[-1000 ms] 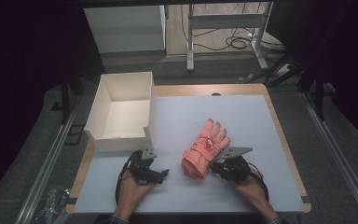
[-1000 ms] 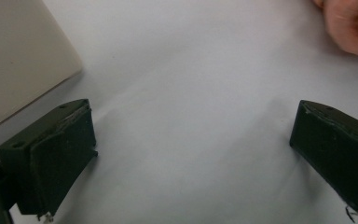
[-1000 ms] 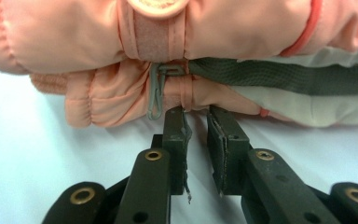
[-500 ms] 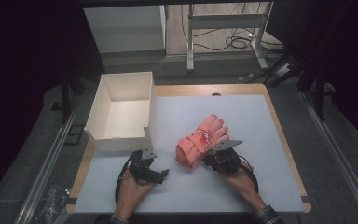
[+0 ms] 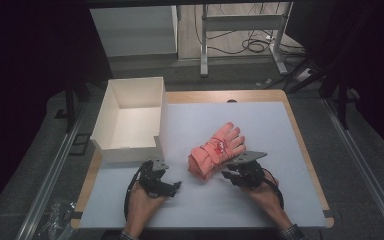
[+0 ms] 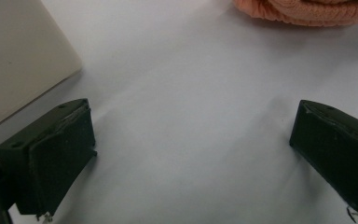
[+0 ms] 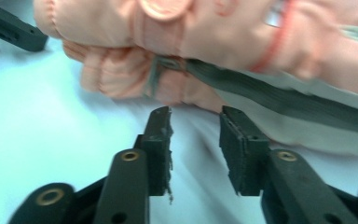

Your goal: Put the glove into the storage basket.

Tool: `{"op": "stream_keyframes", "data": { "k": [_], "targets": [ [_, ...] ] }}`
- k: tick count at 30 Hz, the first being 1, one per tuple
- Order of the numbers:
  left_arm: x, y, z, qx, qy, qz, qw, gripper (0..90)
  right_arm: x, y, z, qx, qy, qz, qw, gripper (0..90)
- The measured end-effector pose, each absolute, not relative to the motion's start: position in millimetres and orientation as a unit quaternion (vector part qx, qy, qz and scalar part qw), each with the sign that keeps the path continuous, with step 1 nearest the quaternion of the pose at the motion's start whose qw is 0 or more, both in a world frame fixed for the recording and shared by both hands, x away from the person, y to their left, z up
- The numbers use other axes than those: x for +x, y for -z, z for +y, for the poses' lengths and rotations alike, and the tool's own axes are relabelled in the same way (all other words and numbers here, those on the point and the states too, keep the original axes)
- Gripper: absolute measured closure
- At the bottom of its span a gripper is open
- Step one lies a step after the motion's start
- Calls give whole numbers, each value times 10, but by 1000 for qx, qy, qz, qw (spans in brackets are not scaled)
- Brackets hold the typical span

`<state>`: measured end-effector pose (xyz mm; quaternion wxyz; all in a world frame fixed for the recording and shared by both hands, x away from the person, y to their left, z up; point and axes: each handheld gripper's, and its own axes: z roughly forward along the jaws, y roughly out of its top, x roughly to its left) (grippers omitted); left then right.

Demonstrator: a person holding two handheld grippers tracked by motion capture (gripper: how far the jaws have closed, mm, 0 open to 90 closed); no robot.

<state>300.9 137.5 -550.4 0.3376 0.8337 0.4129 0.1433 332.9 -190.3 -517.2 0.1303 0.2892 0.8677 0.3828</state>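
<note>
High view: salmon-pink padded glove (image 5: 216,150) lies flat on the white table (image 5: 260,125), finger end pointing up-right, cuff end toward the near left.
Glove look: quilted shell, five stubby digits, small red mark on the back, band across the wrist; ribbed knit cuff edge shows in the left gripper view (image 6: 307,9).
Glove underside: right gripper view shows a grey strip along the lower edge, red cord loop near the digits, seams a bit blurred.
Glove place: mid-table, right of the white box (image 5: 130,120), clear of it.
Right gripper (image 5: 235,172): just beside the glove's near-right edge. Fingers (image 7: 161,140) have just been opening; now a narrow gap, nothing between them, tips just short of the fabric.
Left gripper (image 5: 159,179): on the table near the box's front corner, well apart from the glove. Fingers (image 6: 56,154) spread wide, bare table between them, nothing held.
Box: open top, tan wall edge seen in the left gripper view (image 6: 18,60).
</note>
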Motion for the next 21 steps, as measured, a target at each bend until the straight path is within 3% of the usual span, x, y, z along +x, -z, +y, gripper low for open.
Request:
{"op": "stream_keyframes", "data": {
  "k": [14, 21],
  "targets": [
    [3020, 5486, 1370, 836, -141, 410, 336, 7, 3292, 5230, -2815, 392, -381, 819, 172, 361],
    [3037, 5251, 1271, 843, -105, 378, 367, 12, 3309, 5268, -2992, 421, -367, 809, 182, 277]
  ]
}}
